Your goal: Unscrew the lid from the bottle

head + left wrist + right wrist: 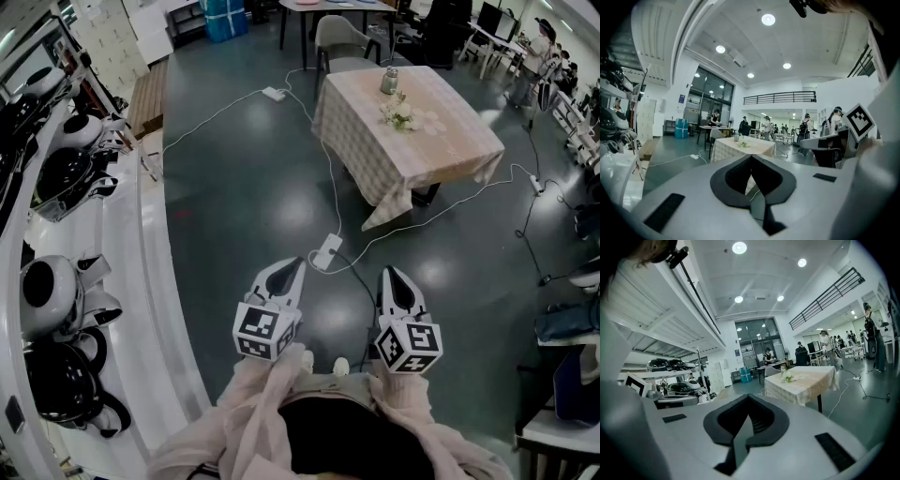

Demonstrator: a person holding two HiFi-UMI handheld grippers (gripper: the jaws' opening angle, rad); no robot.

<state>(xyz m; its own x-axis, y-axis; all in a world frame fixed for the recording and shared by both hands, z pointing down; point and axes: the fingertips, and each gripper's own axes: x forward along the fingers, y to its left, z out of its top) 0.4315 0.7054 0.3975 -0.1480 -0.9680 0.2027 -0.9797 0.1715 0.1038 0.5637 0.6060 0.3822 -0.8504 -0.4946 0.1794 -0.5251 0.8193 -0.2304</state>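
Observation:
The bottle [389, 81], a small grey jar with a lid, stands at the far end of a table [450, 145] covered with a checked cloth, beside a small bunch of flowers [400, 116]. Both grippers are held in front of my body, well short of the table. My left gripper [292, 263] and right gripper [390, 273] point toward it, each shut with nothing between the jaws. In the left gripper view the shut gripper [751, 157] lines up below the distant bottle [736, 137]. The right gripper [749, 396] likewise faces the distant bottle [782, 369].
White shelves [141, 309] with black-and-white helmets [56, 291] run along my left. A power strip [327, 251] and cables lie on the dark floor between me and the table. A chair [339, 39] stands behind the table. People and desks are far back.

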